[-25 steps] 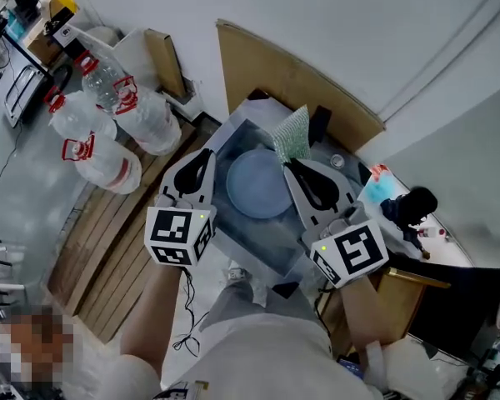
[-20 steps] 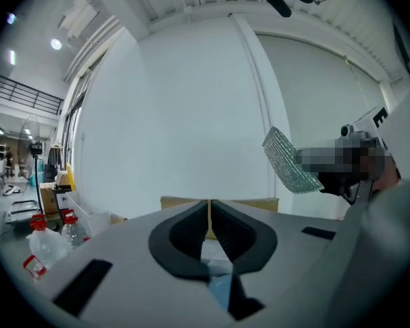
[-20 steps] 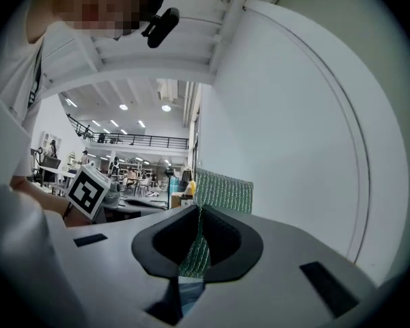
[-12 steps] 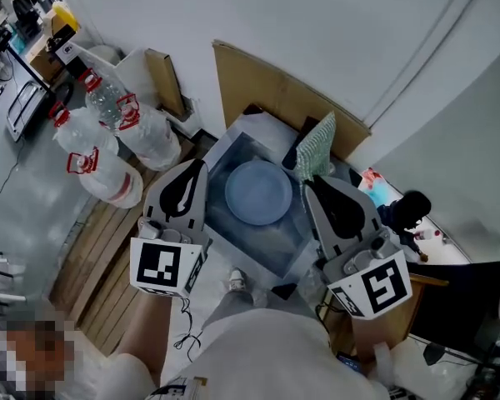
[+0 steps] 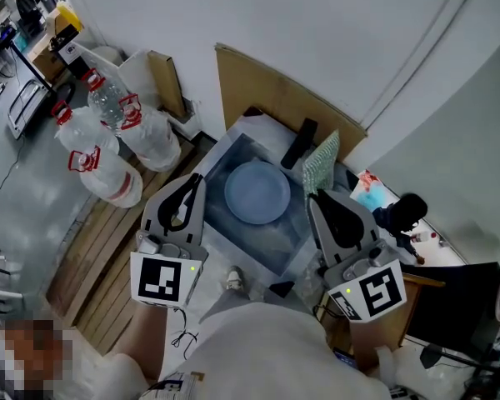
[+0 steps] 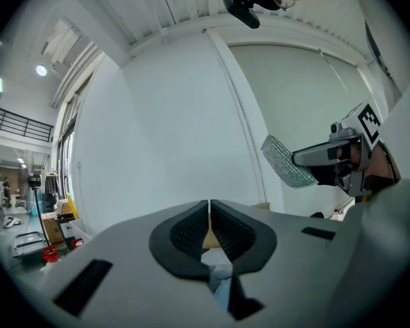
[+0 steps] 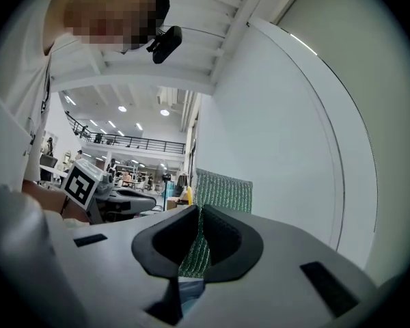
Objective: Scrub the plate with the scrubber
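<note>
Grey shallow basin below white walls carries the round pale-blue plate, lying flat near its middle. The right gripper is clamped on the lower edge of the green mesh scrubber, held upright over the basin's right edge, apart from the plate. The left gripper is closed on nothing. The scrubber looks light and floppy; the plate looks stiff and slick and may slide unless braced at its rim.

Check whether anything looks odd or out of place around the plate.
Nothing looks spilled or broken. The plate lies flat in the basin. Only oddity: the green scrubber is off the plate, standing upright in the air, pinched by the right gripper. The left gripper is shut and empty.
</note>
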Tool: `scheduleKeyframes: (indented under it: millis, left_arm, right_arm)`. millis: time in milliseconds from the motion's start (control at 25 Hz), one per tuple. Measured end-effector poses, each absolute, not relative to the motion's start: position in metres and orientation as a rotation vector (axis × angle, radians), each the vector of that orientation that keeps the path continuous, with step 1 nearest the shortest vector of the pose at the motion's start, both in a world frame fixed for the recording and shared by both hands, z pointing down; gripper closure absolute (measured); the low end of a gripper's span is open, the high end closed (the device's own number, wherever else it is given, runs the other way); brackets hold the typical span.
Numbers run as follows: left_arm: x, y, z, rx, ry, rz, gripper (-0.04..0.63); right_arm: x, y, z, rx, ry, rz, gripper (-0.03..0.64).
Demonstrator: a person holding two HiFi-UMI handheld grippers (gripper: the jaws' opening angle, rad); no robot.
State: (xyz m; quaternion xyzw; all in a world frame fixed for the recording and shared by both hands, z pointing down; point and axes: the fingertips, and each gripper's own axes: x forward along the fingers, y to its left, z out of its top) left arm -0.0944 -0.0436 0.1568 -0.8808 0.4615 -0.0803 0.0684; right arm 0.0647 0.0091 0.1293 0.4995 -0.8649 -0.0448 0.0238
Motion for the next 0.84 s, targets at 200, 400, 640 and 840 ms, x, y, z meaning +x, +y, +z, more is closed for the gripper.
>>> scheduleKeyframes:
  millis: [200,400,640,840]
  left_arm:
    - [-0.106,-0.041,0.159,-2.668,1.442,-0.133,0.569]
    - [-0.110,-0.037,0.162,-2.644,1.458,-0.161,0.569]
    - [-0.107,-0.032,0.159,-2.659,1.435,-0.141,0.569]
    - [-0.110,-0.026,0.154,-2.656,1.440,-0.131,0.571]
  right_arm:
    - [0.064,0.016,0.137,1.532,-2.675,-0.092,0.565]
    - [0.063,0.020,0.137,1.538,-2.672,-0.091,0.565]
    - [0.069,0.021,0.129,1.578,-2.656,-0.141,0.564]
    - [0.067,0.027,0.124,1.573,-2.663,-0.153,0.563]
